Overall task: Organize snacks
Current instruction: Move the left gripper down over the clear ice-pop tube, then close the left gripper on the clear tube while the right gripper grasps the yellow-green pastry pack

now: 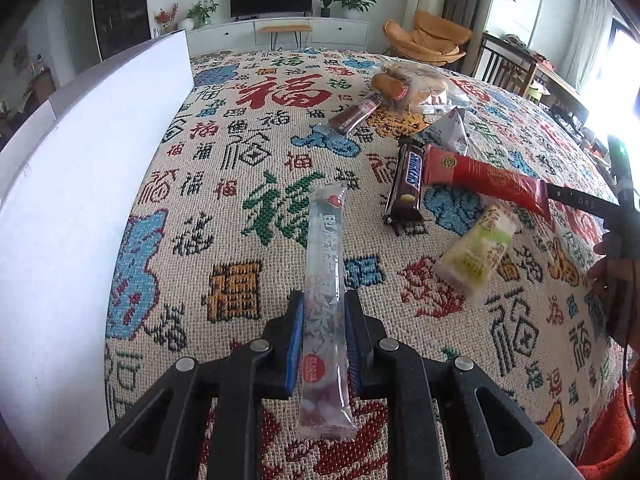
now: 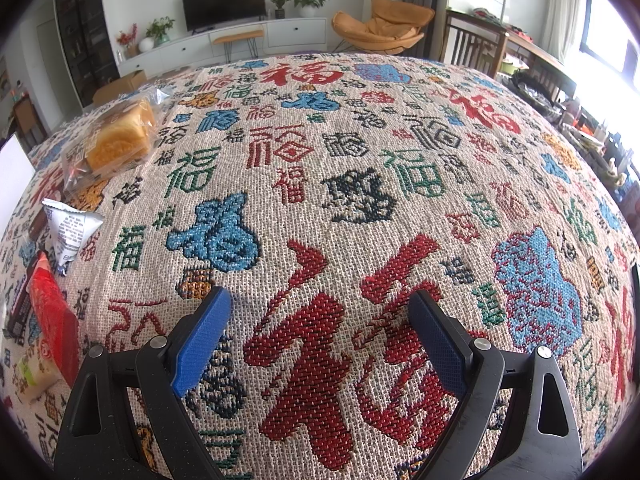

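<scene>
The snacks lie mostly loose on the patterned woven cloth (image 1: 248,128) over the tabletop, so by my judgement the sorting is barely begun.

From my left wrist view, my left gripper (image 1: 323,340) is clamped on a long clear plastic stick pack with reddish pieces inside (image 1: 324,280), its pads pressing both sides while the pack sticks out forward above the cloth. To the left stands a tall white box wall (image 1: 80,184); I judge it the likely place for the snacks, though I cannot see inside it, so I cannot tell whether anything is sorted yet. Ahead and to the right lie the rest: a dark brown Snickers bar (image 1: 408,184), a red tube-shaped wrapper (image 1: 480,178) partly over it, a pale green and white wrapped cake (image 1: 476,252) nearer me, a white triangular sachet (image 1: 448,130), a brown sausage-like stick in clear wrap (image 1: 354,114), and a clear bag of golden pastries (image 1: 408,84) farthest off. At the right edge a hand (image 1: 616,256) holds the other tool.

From my right wrist view, my right gripper (image 2: 320,340) hangs with its jaws wide apart and nothing between them, over bare cloth. The clear bag of golden pastries (image 2: 116,140), the white triangular sachet (image 2: 68,228), the red tube-shaped wrapper (image 2: 52,312) and the pale green and white wrapped cake (image 2: 32,372) lie well to its left.

So one pack is in hand and at least six are left.
</scene>
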A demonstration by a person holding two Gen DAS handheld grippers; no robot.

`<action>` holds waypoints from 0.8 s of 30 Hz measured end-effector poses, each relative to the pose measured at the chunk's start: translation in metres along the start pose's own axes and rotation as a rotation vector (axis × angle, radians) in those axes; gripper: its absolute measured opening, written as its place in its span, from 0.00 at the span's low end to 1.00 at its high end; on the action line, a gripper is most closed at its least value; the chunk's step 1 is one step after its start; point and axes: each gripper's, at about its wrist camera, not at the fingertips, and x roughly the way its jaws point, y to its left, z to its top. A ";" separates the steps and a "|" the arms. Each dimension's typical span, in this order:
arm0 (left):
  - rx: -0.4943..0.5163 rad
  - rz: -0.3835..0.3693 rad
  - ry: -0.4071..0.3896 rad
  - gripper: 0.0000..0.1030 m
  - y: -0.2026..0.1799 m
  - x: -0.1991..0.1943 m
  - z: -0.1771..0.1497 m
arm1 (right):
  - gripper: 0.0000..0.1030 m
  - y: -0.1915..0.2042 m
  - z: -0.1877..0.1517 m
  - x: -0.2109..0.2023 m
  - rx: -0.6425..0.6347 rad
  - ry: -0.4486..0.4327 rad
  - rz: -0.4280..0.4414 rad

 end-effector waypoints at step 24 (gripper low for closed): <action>0.078 0.022 -0.005 1.00 -0.010 0.019 0.003 | 0.90 -0.003 -0.001 0.000 -0.008 0.000 0.012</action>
